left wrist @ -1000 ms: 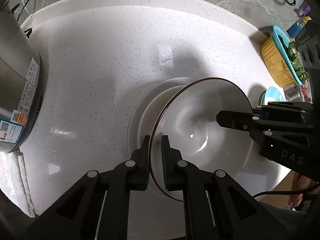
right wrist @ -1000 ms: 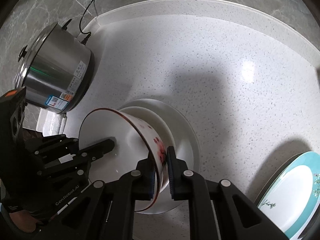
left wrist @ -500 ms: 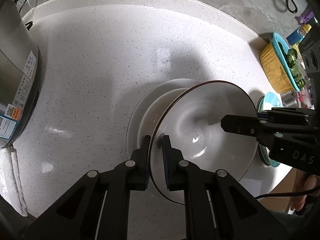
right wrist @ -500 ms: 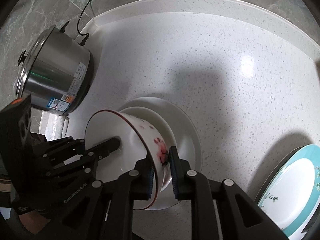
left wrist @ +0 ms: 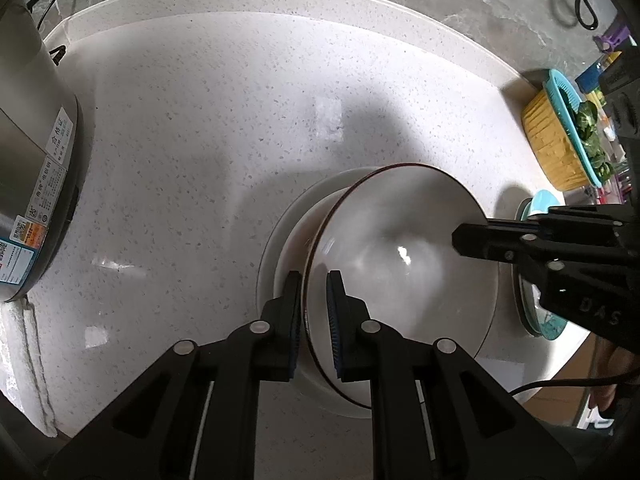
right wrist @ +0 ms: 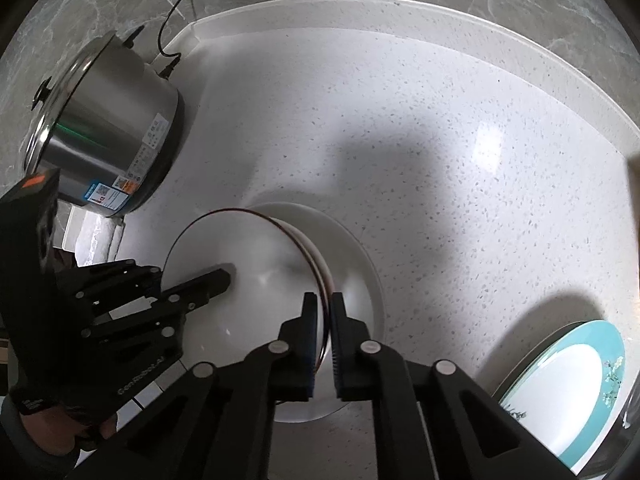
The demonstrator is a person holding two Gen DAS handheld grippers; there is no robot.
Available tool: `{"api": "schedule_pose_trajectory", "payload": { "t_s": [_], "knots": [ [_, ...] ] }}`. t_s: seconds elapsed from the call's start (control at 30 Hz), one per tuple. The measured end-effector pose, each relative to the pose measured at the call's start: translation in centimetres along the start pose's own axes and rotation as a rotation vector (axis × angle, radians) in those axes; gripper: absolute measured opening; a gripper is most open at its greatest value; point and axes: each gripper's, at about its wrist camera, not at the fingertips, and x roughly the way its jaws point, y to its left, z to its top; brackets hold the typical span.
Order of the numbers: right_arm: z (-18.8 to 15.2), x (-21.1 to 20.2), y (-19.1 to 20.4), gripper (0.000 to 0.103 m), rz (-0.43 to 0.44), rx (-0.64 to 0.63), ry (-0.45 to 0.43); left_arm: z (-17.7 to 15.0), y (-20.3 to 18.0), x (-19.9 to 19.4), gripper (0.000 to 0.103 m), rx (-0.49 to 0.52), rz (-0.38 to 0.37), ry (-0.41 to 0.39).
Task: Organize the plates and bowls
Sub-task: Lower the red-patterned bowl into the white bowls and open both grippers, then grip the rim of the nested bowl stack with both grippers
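Observation:
A white bowl with a dark red rim (left wrist: 400, 264) sits low over a plain white bowl (left wrist: 296, 248) on a white plate (left wrist: 272, 264), near the counter's front edge. My left gripper (left wrist: 313, 304) is shut on the bowl's left rim, one pad outside and one inside. In the right wrist view the same bowl (right wrist: 240, 280) nests in the stack on the plate (right wrist: 360, 264). My right gripper (right wrist: 325, 316) straddles its right rim, jaws closing onto it. Each gripper shows in the other's view: the right one (left wrist: 472, 240) and the left one (right wrist: 216, 284).
A steel electric cooker (right wrist: 104, 140) stands at the back left with its cord plugged in. A teal-rimmed plate (right wrist: 560, 392) lies at the right front. A yellow and teal basket of greens (left wrist: 560, 136) sits far right. A folded cloth (left wrist: 20, 360) lies by the cooker.
The red-rimmed bowl has levelled out and sunk into the white bowl below; its red flower pattern no longer shows in the right wrist view. Both grippers kept to the rim.

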Motion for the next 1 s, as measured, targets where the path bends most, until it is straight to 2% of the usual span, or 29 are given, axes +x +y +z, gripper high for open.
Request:
{"api": "schedule_pose_trajectory", "payload": {
  "t_s": [0.1,0.27,0.4,0.6,0.7,1.0],
  "knots": [
    [0.0,0.0,-0.1,0.006,0.000,-0.004,-0.001,-0.2,0.0,-0.1,0.014,-0.009,0.001,-0.013],
    [-0.1,-0.1,-0.1,0.007,0.006,-0.004,-0.002,-0.6,0.1,-0.4,0.024,-0.040,-0.044,-0.042],
    [-0.1,0.0,0.2,0.007,0.006,-0.011,-0.003,-1.1,0.3,-0.7,0.043,-0.070,-0.099,-0.067],
    [0.1,0.2,0.4,0.007,-0.007,-0.023,-0.005,-1.3,0.3,-2.1,0.054,-0.096,-0.140,-0.146],
    [0.1,0.3,0.5,0.007,-0.014,-0.029,-0.001,-1.3,0.2,-3.0,0.067,-0.102,-0.143,-0.197],
    [0.0,0.5,0.7,0.007,-0.029,-0.033,0.000,-1.1,0.5,-3.4,0.067,-0.116,-0.149,-0.219]
  ]
}}
